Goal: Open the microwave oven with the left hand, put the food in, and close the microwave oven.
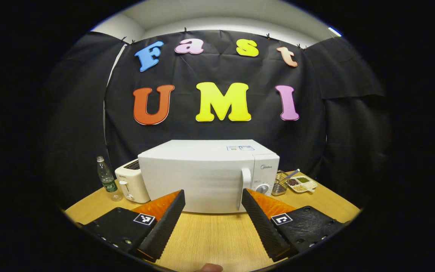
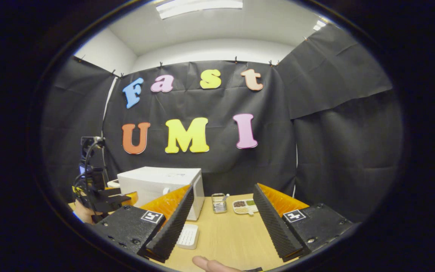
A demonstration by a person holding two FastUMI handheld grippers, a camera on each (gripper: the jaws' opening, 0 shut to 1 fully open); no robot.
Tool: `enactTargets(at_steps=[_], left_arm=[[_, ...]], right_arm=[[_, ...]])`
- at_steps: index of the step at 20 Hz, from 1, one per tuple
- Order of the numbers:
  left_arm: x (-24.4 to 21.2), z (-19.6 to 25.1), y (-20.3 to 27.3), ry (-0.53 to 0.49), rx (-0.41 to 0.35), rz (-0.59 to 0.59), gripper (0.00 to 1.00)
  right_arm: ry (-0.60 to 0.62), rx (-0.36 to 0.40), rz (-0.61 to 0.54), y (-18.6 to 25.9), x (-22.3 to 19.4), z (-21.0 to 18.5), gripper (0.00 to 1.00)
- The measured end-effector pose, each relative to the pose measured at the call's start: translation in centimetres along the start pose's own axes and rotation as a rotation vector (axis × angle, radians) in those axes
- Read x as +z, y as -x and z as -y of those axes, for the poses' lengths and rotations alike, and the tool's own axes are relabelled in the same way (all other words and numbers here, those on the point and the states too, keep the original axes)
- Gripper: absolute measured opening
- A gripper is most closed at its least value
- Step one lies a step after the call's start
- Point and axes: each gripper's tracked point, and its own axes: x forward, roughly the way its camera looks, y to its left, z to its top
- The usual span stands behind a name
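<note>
Microwave oven (image 1: pixel 202 175) is sitting on the wooden worktop (image 1: pixel 213 238), door shut, its handle (image 1: pixel 245 181) at the right edge of the door beside the control panel with a round knob (image 1: pixel 263 188). Left tool (image 1: pixel 213 196) is hovering in front of it, fingers spread wide, holding nothing, apart from the door. A toaster (image 1: pixel 132 183) is standing just left of the oven, with a plastic bottle (image 1: pixel 107 179) further left. To the oven's right a wire basket (image 1: pixel 279 184) and a divided dish of food (image 1: pixel 302 184) are lying on the worktop.

In the right gripper view, right tool (image 2: pixel 223 192) is also gaping wide and empty, well back from the oven (image 2: pixel 161 185). A white ribbed tray (image 2: pixel 188 236) is lying beside its left finger. The dish (image 2: pixel 245 206) is sitting ahead, near the basket (image 2: pixel 219 203). The left tool (image 2: pixel 96 192) is showing at far left.
</note>
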Motion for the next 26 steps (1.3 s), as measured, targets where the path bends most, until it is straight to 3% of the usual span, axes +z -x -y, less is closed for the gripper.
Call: enactTargets(at_steps=[2,3,4,5,6,7,8,11,12,13,14,15,17,21,22,23,24,25,26], left_arm=[[1.7,-0.8,3.2,0.046,0.010,0.003,0.96],[2.9,-1.4,4.9,0.060,0.027,0.013,0.87],[4.0,-2.1,6.6,0.066,0.041,0.027,0.96],[5.1,-2.3,8.3,0.067,0.046,0.043,0.95],[6.4,-2.6,10.1,0.070,0.046,0.062,0.81],[7.3,-2.8,11.8,0.074,0.044,0.078,0.81],[8.5,-3.0,13.7,0.079,0.049,0.098,0.93],[11.1,-3.4,19.1,0.075,0.058,0.153,0.93],[11.5,-2.7,20.8,0.074,0.030,0.160,0.93],[11.9,-2.2,22.4,0.073,0.012,0.172,0.93],[12.1,-2.1,23.9,0.072,0.010,0.182,0.93],[12.1,-2.4,25.1,0.067,0.020,0.190,0.93],[11.6,-3.3,27.5,0.029,0.062,0.200,0.93],[9.5,-3.8,30.1,-0.003,0.130,0.197,0.93],[9.3,-3.3,30.3,0.002,0.119,0.197,0.93],[9.0,-2.8,30.3,0.007,0.106,0.196,0.93],[8.8,-2.7,30.2,0.008,0.097,0.195,0.93],[8.7,-2.6,30.2,0.007,0.098,0.193,0.93],[8.6,-2.8,29.9,0.002,0.105,0.189,0.93]], right_arm=[[0.002,0.004,-0.009,0.9,0.5,-0.6,1.00],[0.010,0.005,-0.011,1.5,0.7,-0.9,1.00],[0.020,0.006,-0.006,2.2,1.1,-1.2,0.90],[0.027,0.003,0.005,2.8,1.8,-1.3,1.00],[0.033,-0.004,0.016,3.3,2.4,-1.3,1.00],[0.036,-0.011,0.024,3.9,2.8,-1.5,1.00],[0.037,-0.008,0.032,4.5,3.4,-1.8,1.00],[0.050,0.011,0.046,6.4,4.5,-2.9,1.00],[0.051,0.017,0.054,7.0,5.0,-3.1,0.91],[0.051,0.023,0.064,7.8,5.5,-3.3,1.00],[0.046,0.025,0.074,8.4,5.8,-3.4,1.00],[0.041,0.024,0.083,9.0,6.0,-3.4,0.90],[0.040,0.019,0.094,10.2,6.1,-3.4,0.90],[0.026,0.040,0.092,12.0,5.5,-4.1,0.90],[0.029,0.051,0.088,12.3,5.3,-4.3,1.00],[0.035,0.058,0.087,12.6,5.2,-4.3,1.00],[0.042,0.058,0.088,12.7,5.3,-4.3,0.90],[0.049,0.054,0.093,12.8,5.3,-4.1,0.90],[0.055,0.049,0.095,12.9,5.3,-3.9,1.00]])
